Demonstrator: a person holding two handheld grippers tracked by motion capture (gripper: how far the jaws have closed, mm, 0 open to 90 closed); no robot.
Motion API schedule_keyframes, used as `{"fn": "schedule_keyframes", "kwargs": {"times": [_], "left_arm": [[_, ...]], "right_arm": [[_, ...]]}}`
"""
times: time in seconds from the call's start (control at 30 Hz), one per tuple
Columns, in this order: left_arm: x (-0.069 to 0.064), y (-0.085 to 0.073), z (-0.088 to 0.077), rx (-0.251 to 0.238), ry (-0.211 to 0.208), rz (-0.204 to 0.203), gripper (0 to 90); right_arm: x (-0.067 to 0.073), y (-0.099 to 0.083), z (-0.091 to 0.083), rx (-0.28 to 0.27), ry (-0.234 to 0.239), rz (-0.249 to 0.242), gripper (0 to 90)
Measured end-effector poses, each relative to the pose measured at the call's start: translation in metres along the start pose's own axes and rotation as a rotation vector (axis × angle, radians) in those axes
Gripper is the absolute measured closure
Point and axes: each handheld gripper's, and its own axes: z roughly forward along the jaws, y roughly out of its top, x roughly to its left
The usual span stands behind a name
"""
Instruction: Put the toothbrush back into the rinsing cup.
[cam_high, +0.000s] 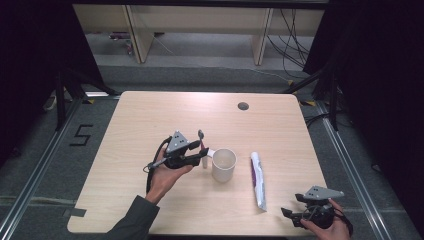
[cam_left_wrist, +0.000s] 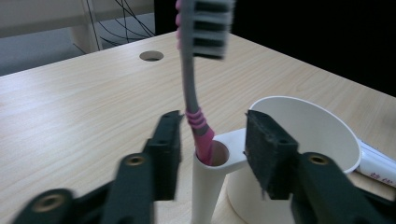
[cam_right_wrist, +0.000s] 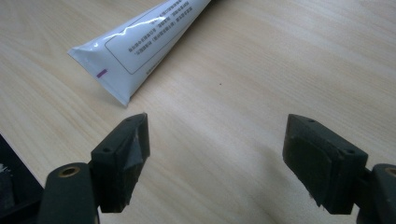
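At the left of the high view, a person's left hand (cam_high: 162, 179) holds the left gripper (cam_high: 202, 154) level over the pale wooden table (cam_high: 150, 120), its tips beside a white cup (cam_high: 223, 164) near the table's middle. The left gripper view looks along its two black jaws, which stand apart on either side of a toothbrush (cam_left_wrist: 194, 88) with a grey stem, pink grip and dark bristles; neither pad presses on it. The toothbrush stands nearly upright, leaning slightly, its pink lower end seated in a small white holder tube (cam_left_wrist: 208, 186) fixed to the cup's side, so the brush rests in the holder and not in the gripper. Right of the cup in the high view, a white toothpaste tube (cam_high: 258, 180) lies flat on the table, running away from the person, apart from the cup. At the near right corner, the right hand (cam_high: 327, 227) holds the right gripper (cam_high: 287, 212) low over the table, pointing left toward the tube's crimped near end. The right gripper view shows its jaws wide apart with only bare tabletop between them, the flat end of the toothpaste tube lying just beyond the left jaw, untouched.
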Motion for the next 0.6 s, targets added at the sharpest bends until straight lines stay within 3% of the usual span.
{"fn": "schedule_keyframes", "kwargs": {"times": [0.1, 0.27, 0.37, 0.6], "left_arm": [[-0.001, 0.003, -0.004, -0.006, 0.009, -0.031, 40.9], [0.000, 0.006, -0.008, -0.014, 0.028, -0.039, 33.3], [-0.001, 0.008, -0.011, -0.003, 0.028, -0.059, 31.2], [-0.005, 0.006, -0.027, 0.025, 0.041, -0.053, 28.1]], "right_arm": [[0.000, 0.000, 0.000, -0.001, 0.001, 0.001, 23.9], [0.000, 0.000, 0.000, -0.002, -0.003, -0.001, 23.9], [0.000, 0.000, 0.000, -0.002, -0.002, -0.001, 23.9], [0.000, 0.000, 0.000, -0.003, 0.009, 0.005, 24.0]]}}
